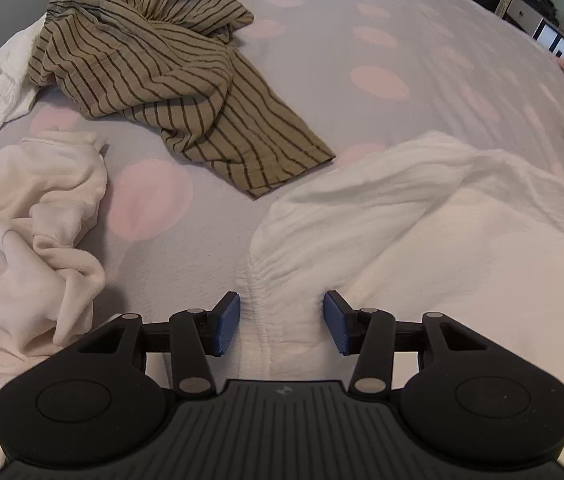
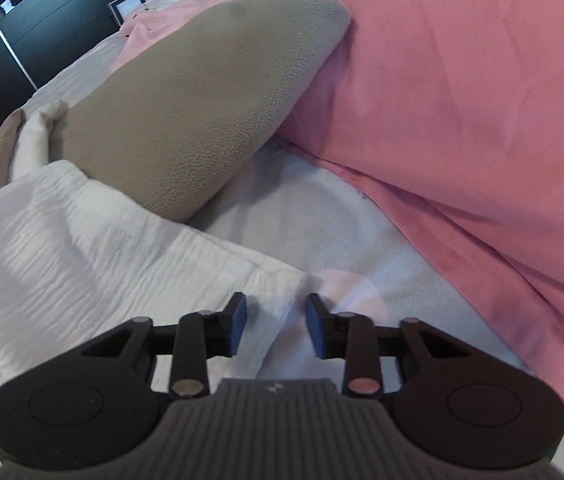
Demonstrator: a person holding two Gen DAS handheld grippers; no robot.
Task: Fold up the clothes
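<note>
Both grippers poised over a white garment on the bed.

The left gripper [image 1: 281, 322] has its jaws spread on either side of a gathered edge of the white garment [image 1: 422, 232], which lies on the spotted bedsheet [image 1: 314, 64]. The right gripper [image 2: 276, 322], jaws also spread, sits over another edge of it. A striped shirt [image 1: 154, 76] lies crumpled beyond; a grey pillow [image 2: 202, 92] and pink pillow [image 2: 462, 100] lie near the right gripper.

The left wrist camera sat low and close over the bed [image 1: 322, 40], facing its far side across a striped garment [image 1: 154, 80]. The right wrist camera, equally near, faced a pink pillow [image 2: 462, 100]. Both views shared the white crinkled garment [image 1: 422, 232] [image 2: 82, 248].
</note>
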